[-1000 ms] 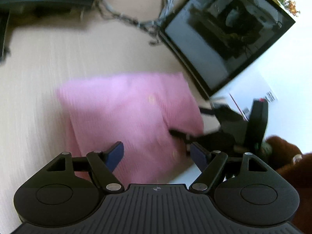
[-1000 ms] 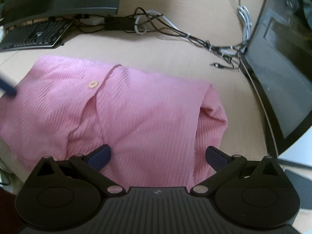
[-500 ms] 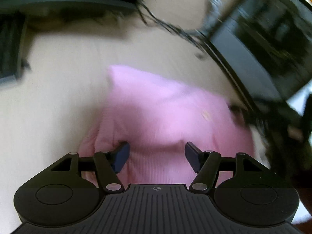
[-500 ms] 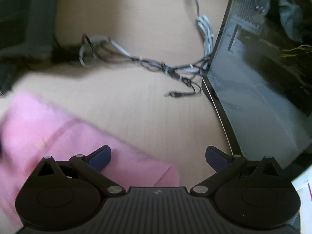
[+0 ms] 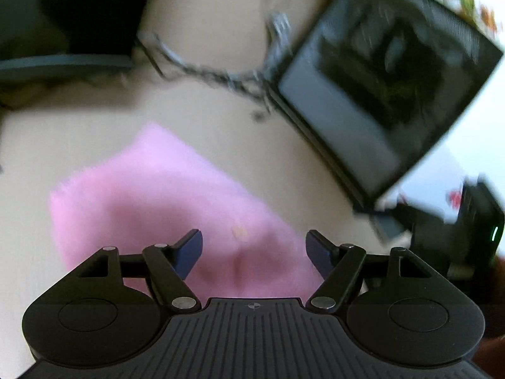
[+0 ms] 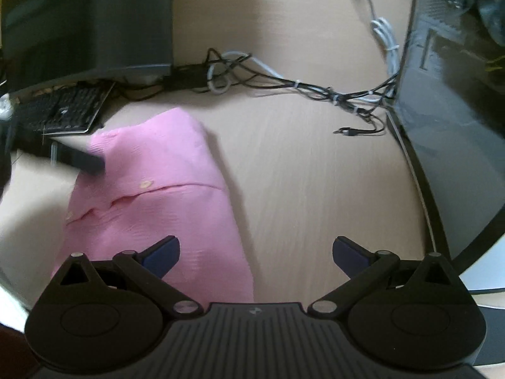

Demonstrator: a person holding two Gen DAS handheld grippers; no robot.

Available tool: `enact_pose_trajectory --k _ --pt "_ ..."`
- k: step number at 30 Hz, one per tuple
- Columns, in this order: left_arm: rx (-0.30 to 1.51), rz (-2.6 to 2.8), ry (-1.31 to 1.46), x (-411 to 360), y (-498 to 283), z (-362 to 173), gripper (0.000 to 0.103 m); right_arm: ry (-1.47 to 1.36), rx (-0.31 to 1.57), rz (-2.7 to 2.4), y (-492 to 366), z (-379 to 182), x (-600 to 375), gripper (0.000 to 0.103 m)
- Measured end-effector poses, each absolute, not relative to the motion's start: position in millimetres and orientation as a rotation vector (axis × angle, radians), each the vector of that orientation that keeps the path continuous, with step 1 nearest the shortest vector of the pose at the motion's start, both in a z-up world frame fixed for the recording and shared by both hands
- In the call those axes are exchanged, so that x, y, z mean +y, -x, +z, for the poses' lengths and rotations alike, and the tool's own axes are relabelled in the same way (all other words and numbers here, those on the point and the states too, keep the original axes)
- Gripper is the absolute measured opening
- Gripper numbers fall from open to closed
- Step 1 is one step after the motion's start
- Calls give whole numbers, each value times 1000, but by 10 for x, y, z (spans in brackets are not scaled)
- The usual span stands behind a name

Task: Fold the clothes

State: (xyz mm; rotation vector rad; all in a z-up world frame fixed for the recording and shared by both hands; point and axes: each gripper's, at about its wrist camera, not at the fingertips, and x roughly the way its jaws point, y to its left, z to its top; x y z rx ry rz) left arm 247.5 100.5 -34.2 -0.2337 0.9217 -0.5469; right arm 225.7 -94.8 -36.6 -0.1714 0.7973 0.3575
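Desk [image 6: 300, 189] was wood-tone, monitor [image 6: 457, 110] at its right edge, keyboard [image 6: 63, 110] far left, cables [image 6: 315, 91] along the back. Pink shirt [image 6: 157, 195] lay folded flat on the desk, long axis running near-to-far, button [image 6: 145, 184] placket up. Left gripper [image 5: 254, 246] hung directly over the near part, fingers spread, empty; left wrist view blurred. Right gripper [image 6: 255, 249] also spread, empty, shirt's right edge under its left finger, most cloth off to its left. Left looked nearer for the next grab.
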Motion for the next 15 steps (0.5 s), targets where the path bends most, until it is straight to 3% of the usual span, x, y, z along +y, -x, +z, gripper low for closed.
enact_pose_trajectory --k 3,8,15 --pt "986 -499 207 898 -2548 -590 75 237 877 331 -2243 -549 -834 103" --pt "944 -461 161 920 -2713 -595 75 293 880 438 -2125 -577 -627 103" --pt "927 -387 123 1020 -2797 -485 79 256 738 535 -2441 -140 -562 103"
